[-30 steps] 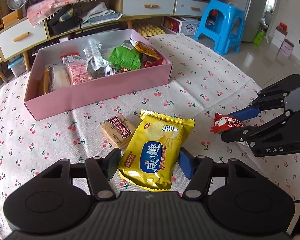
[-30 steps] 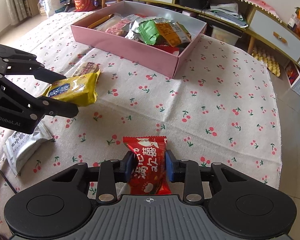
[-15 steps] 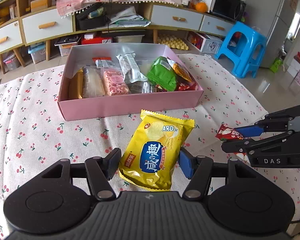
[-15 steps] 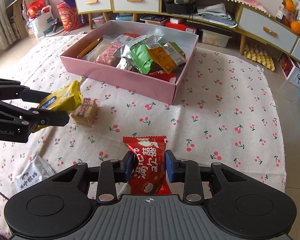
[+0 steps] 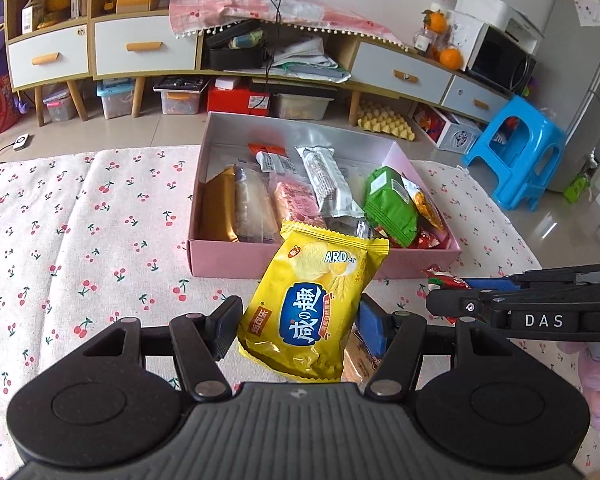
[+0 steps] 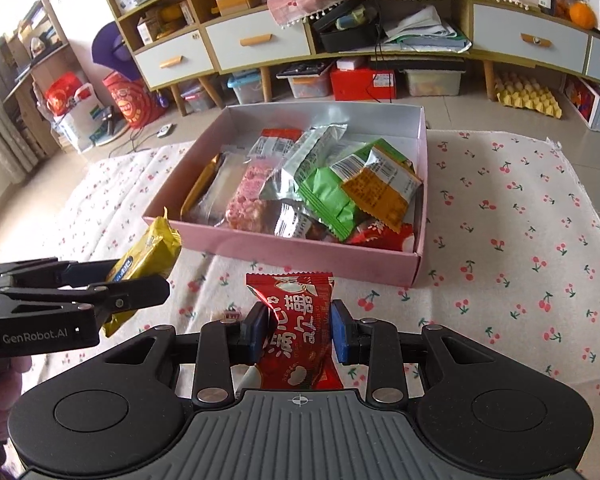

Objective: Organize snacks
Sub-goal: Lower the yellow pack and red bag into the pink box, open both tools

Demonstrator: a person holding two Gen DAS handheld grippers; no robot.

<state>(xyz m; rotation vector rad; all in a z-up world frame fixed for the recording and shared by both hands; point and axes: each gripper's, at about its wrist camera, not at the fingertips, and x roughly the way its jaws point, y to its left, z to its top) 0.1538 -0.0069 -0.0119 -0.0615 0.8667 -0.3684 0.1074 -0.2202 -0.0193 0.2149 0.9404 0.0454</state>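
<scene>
My left gripper (image 5: pixel 298 322) is shut on a yellow chip bag (image 5: pixel 314 300), held above the cherry-print tablecloth just short of the pink box's near wall (image 5: pixel 228 260). In the right wrist view the same yellow chip bag (image 6: pixel 148 256) sticks out of the left gripper (image 6: pixel 156 280) at the left. My right gripper (image 6: pixel 299 330) is shut on a red snack packet (image 6: pixel 296 328), also raised in front of the pink box (image 6: pixel 300 252). The box holds several wrapped snacks, among them a green packet (image 6: pixel 328 200) and an orange one (image 6: pixel 380 188).
A brown biscuit packet (image 5: pixel 360 364) lies on the cloth under the left gripper, partly hidden. Beyond the table stand a low cabinet with drawers (image 5: pixel 148 48), storage bins, a blue stool (image 5: pixel 516 148) and a fan. Bare cloth (image 6: pixel 520 240) spreads right of the box.
Both grippers have risen and moved toward the pink box with their packets, and both views have rolled. The box now sits squarely ahead and closer. The biscuit packet has slipped under the left gripper.
</scene>
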